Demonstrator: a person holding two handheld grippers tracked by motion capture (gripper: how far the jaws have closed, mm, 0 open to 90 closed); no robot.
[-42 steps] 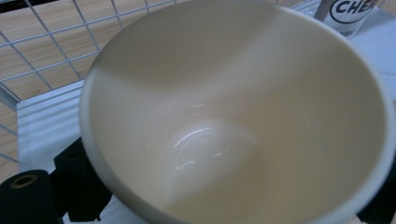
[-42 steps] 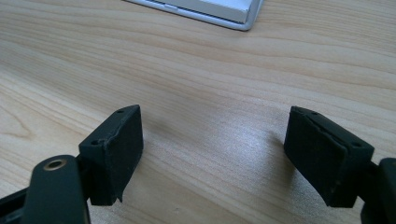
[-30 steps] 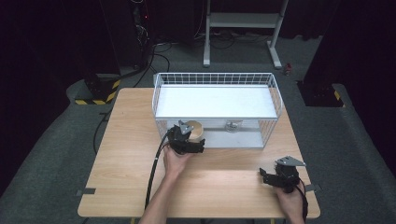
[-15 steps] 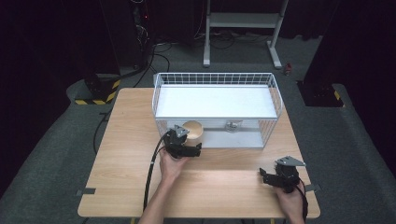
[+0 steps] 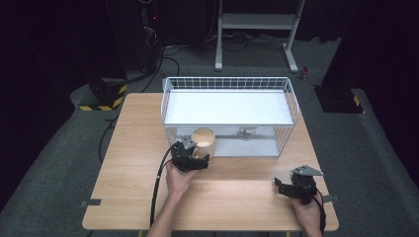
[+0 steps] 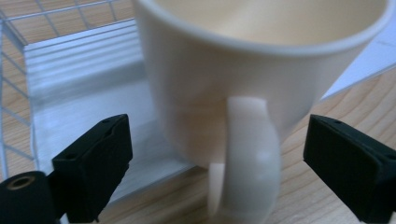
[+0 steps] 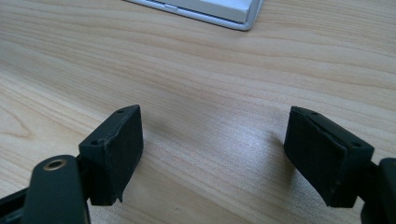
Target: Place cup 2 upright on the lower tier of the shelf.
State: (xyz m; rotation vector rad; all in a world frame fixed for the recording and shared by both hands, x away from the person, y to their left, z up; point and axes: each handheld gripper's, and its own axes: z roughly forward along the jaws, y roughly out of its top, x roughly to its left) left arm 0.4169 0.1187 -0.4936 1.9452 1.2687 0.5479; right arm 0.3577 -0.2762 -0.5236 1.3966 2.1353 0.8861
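High view – cream mug (image 5: 203, 139) at wire basket's (image 5: 291, 96) front edge, interior unseen.

Bright lit table (image 5: 133, 148), dark surroundings, near cup (image 6: 261, 84) blurred, soft shadows

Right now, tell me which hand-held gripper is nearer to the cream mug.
Left. The left hand-held gripper has the cream mug between its open pads, handle toward it; the right hand-held gripper sits apart at the table's near right corner.
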